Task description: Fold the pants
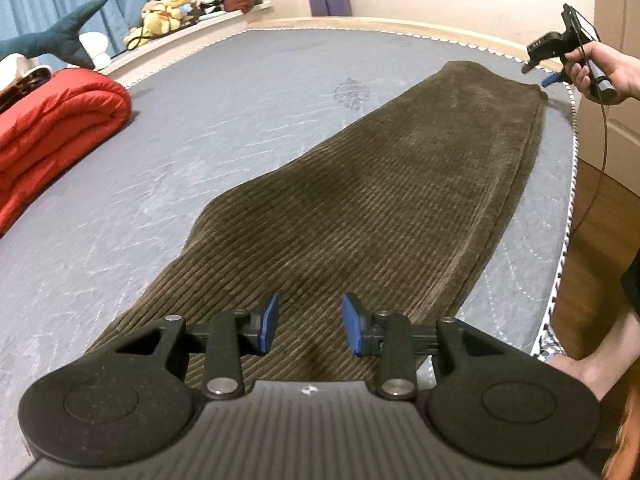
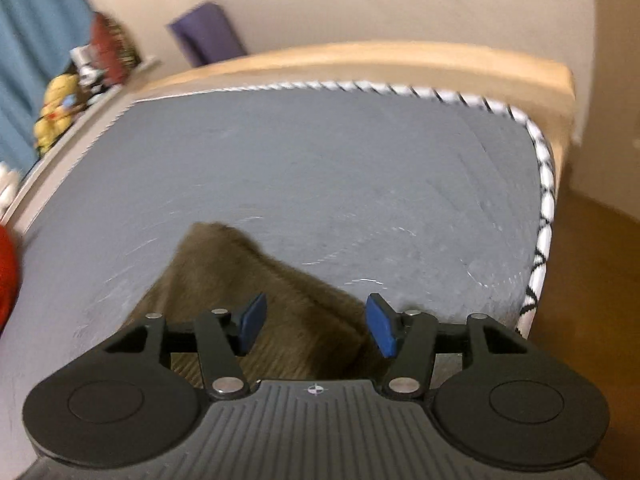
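Note:
Brown corduroy pants lie flat and lengthwise on the grey mattress, folded leg on leg. My left gripper is open and empty, hovering just above the near end of the pants. My right gripper is open and empty above the far end of the pants, near the mattress's right edge. In the left wrist view the right gripper shows at the far right corner of the pants, held in a hand.
A folded red quilt lies at the left of the mattress. Stuffed toys and a plush shark sit on the ledge by the blue curtain. The mattress's piped edge and wooden floor are to the right.

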`<state>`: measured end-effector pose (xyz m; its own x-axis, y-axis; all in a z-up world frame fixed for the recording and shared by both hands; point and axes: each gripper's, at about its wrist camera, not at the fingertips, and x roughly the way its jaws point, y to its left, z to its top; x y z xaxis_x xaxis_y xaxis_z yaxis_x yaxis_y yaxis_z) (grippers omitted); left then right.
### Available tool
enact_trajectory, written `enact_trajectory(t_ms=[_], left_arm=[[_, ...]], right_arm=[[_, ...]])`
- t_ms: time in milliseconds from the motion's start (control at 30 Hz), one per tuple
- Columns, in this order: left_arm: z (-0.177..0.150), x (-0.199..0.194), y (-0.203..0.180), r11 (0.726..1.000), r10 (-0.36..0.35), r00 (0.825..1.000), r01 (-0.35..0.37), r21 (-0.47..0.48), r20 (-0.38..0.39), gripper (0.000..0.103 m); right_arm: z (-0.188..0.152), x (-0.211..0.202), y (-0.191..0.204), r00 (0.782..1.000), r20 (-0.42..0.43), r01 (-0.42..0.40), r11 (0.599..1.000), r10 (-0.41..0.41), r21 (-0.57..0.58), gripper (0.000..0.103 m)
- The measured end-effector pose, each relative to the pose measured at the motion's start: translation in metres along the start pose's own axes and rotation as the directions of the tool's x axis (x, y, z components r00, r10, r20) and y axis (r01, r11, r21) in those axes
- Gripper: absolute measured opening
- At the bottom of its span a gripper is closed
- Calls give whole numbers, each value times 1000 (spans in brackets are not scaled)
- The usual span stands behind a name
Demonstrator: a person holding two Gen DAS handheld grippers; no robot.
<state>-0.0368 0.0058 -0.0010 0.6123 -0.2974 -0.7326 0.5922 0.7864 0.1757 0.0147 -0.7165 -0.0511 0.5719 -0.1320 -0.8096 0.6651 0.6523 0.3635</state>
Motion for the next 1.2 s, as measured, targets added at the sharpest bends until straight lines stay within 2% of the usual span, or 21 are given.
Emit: enact_trajectory(t_ms=[133,200,233,300,367,433,467,500,533,567,600,667,700,800,833,900,967,1000,1067,1133,1200], left_arm=[[-6,-5,19,996,39,999,-39,-75,1,41],[-10,-6,31,989,68,998,-68,-130,-7,42],[-11,-7,37,985,82,997,-82,-153,-11,42],[-14,-9,51,970,116,993,-117,-215,-19,42],[-15,-13,67,947,142,990,-143,-289,-25,42],[-18,-20,89,902,180,983,-175,-394,-26,42],[-22,-25,103,865,209,978,-198,-462,-28,42],[-25,-30,114,829,235,971,-218,-516,-33,43],[-29,-35,125,787,264,963,-241,-568,-42,44],[-33,-41,135,749,294,954,-264,-608,-52,44],[-38,-47,145,707,330,942,-292,-644,-65,44],[-47,-62,162,624,390,917,-332,-707,-86,44],[-52,-68,170,587,405,909,-337,-736,-93,44],[-72,-85,193,470,416,901,-331,-818,-126,47],[-77,-89,199,446,408,903,-328,-833,-138,47],[-93,-94,213,373,390,906,-320,-871,-166,47],[-107,-97,227,332,364,915,-300,-895,-172,50],[-114,-96,233,321,353,919,-296,-900,-177,52],[-127,-90,250,285,332,919,-312,-907,-212,53],[-140,-81,261,249,278,933,-298,-922,-227,58],[-148,-69,271,245,210,954,-261,-934,-212,67]], right_arm=[[-10,14,13,998,-21,62,994,-64,-92,57],[-13,8,22,998,-5,64,989,-66,-133,44],[-14,3,25,998,3,62,987,-62,-149,43],[-18,-3,32,996,26,86,973,-83,-215,43],[-16,2,32,996,11,92,962,-92,-257,45],[-16,6,28,995,-19,94,961,-102,-261,48],[-18,10,27,994,-27,98,959,-109,-265,48],[-19,11,27,994,-31,96,959,-108,-267,44],[-21,11,28,993,-11,108,954,-116,-278,37],[-22,9,29,993,13,120,949,-121,-291,19],[-21,5,30,993,34,115,950,-110,-290,15],[-13,-9,28,989,103,132,958,-109,-254,13],[-8,-13,25,986,125,135,962,-107,-236,13],[-6,1,13,984,52,178,968,-171,-178,13],[-9,6,11,980,29,199,966,-197,-165,13],[-14,7,14,973,31,229,958,-227,-170,17],[-15,-1,25,962,68,271,947,-263,-173,23],[-14,-9,31,959,97,279,946,-266,-163,28],[-15,-27,43,960,162,252,955,-227,-158,36],[-16,-42,59,965,203,199,965,-163,-170,40],[-20,-53,78,969,231,139,969,-91,-203,42]])
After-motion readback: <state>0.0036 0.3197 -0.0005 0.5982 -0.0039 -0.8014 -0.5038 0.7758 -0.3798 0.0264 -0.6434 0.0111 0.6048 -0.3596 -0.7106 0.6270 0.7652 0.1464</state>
